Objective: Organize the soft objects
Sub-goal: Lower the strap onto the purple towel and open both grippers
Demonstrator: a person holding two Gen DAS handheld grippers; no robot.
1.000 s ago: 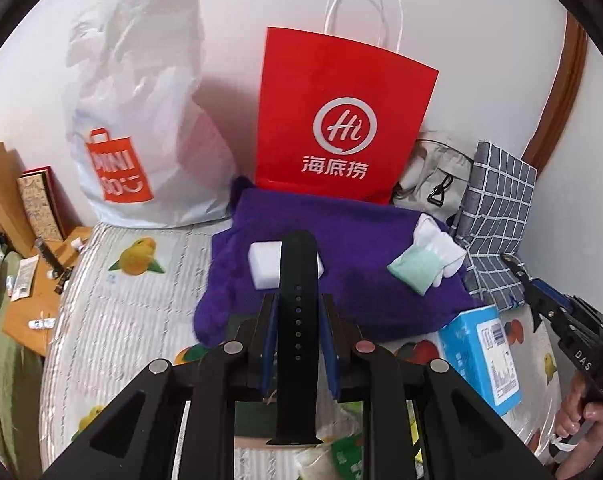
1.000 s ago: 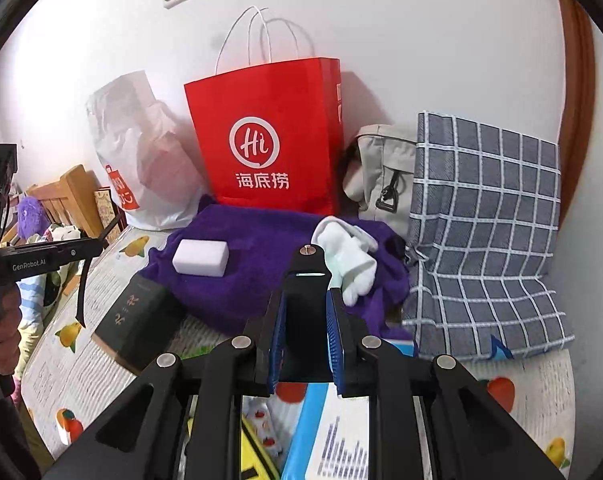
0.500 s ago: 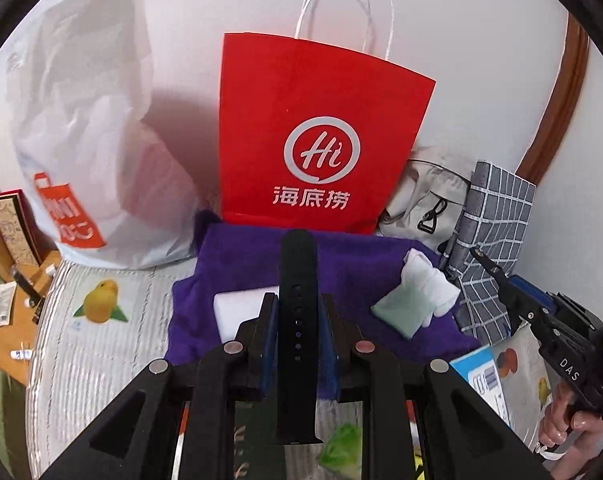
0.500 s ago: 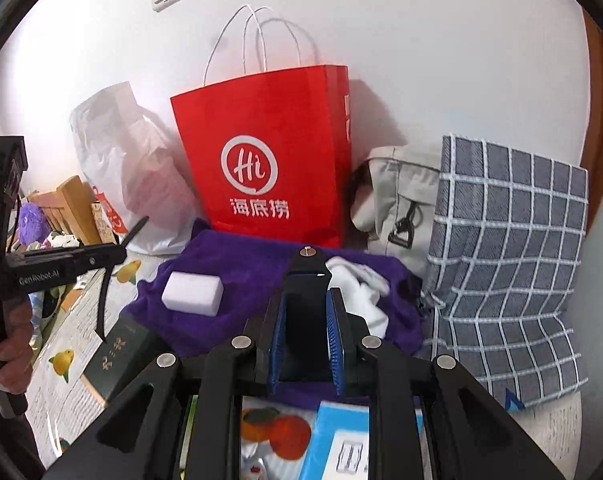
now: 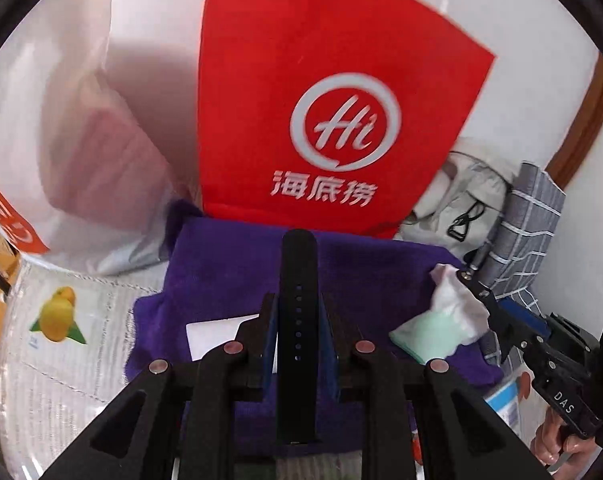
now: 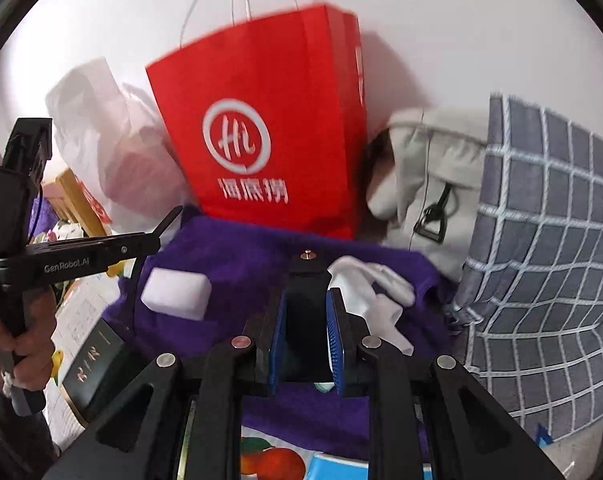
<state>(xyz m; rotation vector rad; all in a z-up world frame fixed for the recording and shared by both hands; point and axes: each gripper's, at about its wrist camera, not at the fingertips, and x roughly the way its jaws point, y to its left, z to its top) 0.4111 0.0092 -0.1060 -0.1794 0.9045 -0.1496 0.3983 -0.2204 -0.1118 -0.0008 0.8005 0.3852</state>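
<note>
"Where do things stand?"

"Left gripper (image 5: 297, 328) has its jaws closed narrow on a black strap (image 5: 298, 280). Right gripper (image 6: 306, 316) is pinched the same way on a dark strap piece (image 6: 305, 308). Both hover over the purple towel (image 5: 229, 276), which lies in front of the red paper bag (image 5: 301, 80)."

"And the soft things?"

"White sponge block (image 6: 176, 294) on the towel's left part, crumpled white and mint cloth (image 5: 441, 320) on its right."

"Risk?"

"I'd guess the right jaws, just beside the cloth, could snag it, or a strap could slip free."
</note>
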